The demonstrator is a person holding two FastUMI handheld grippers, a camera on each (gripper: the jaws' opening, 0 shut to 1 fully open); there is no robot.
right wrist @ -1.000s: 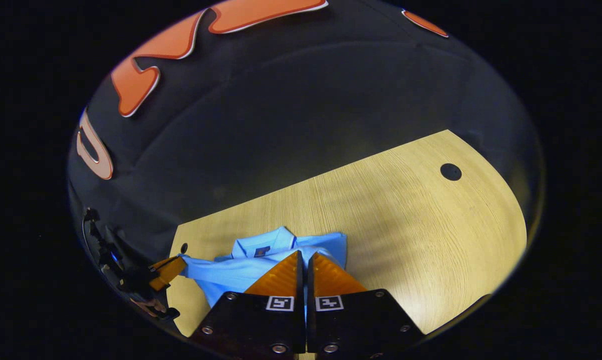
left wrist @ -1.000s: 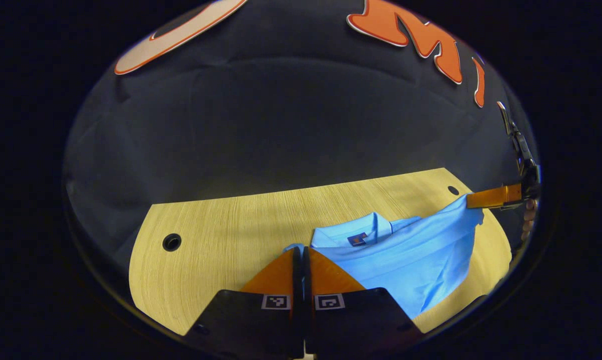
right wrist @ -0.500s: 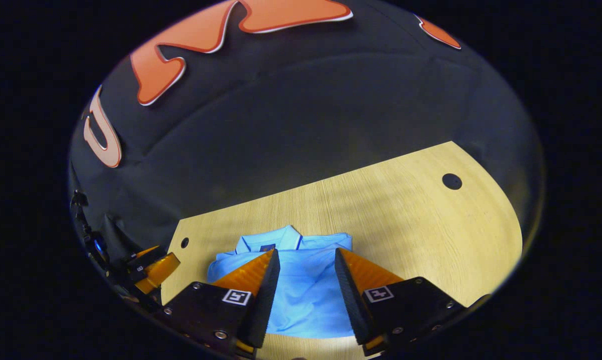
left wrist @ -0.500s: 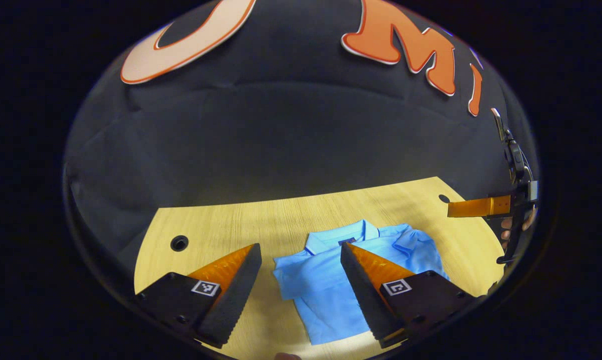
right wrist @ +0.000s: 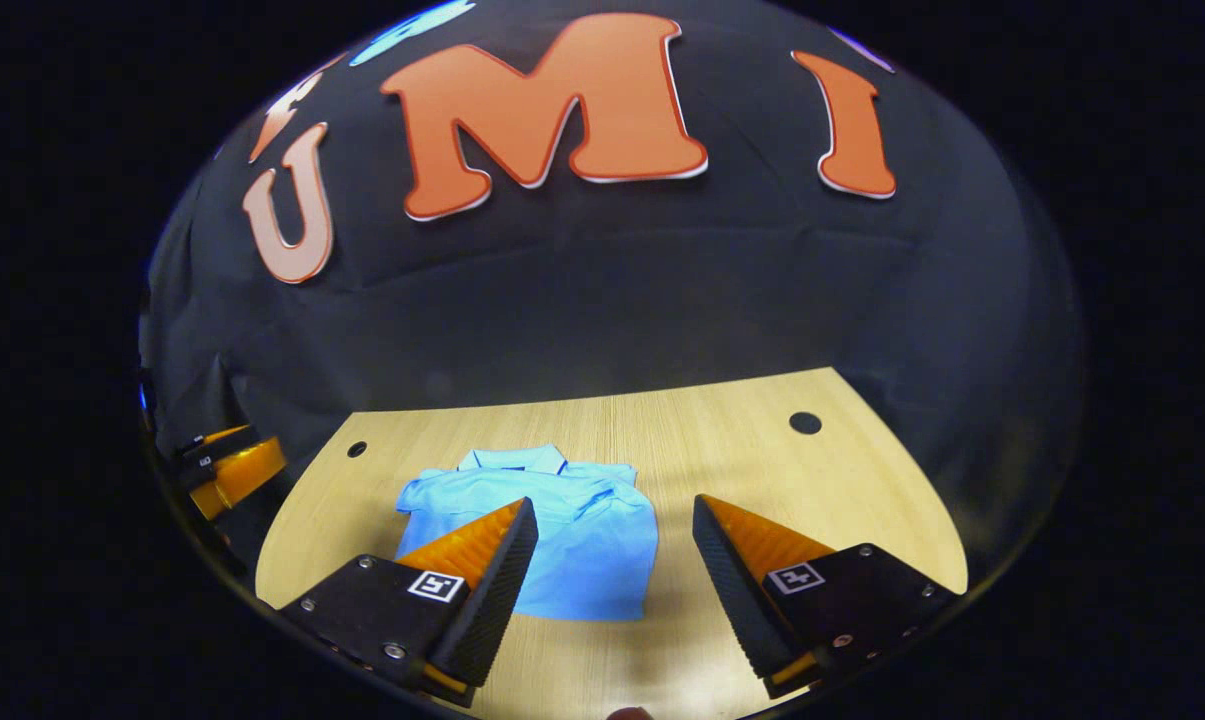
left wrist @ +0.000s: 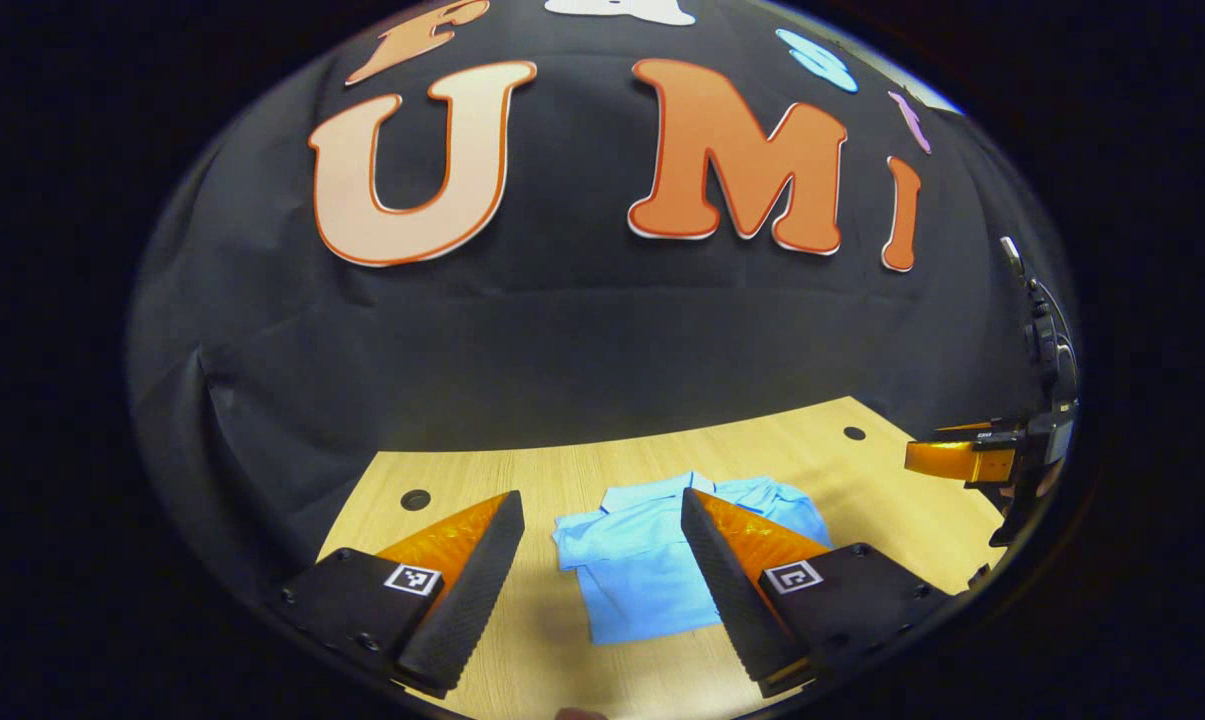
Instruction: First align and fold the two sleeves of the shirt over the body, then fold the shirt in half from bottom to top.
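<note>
Both grippers held spread and empty above the folded polo shirt.

The left gripper (left wrist: pixel 602 520) and right gripper (right wrist: pixel 614 525) are raised over the wooden table (right wrist: pixel 722 440), jaws wide apart, nothing gripped. The light blue polo shirt (right wrist: pixel 562 525) lies folded flat, collar toward the booth wall. Compared with half a second ago, both grippers are seen higher and further back — the shirt appears smaller, its shape unchanged. In the left gripper view the right gripper (left wrist: pixel 947 458) is seen off the table's right edge. Bare tabletop is seen right of the shirt, up to a cable hole (right wrist: pixel 805 422) — open room there.
</note>
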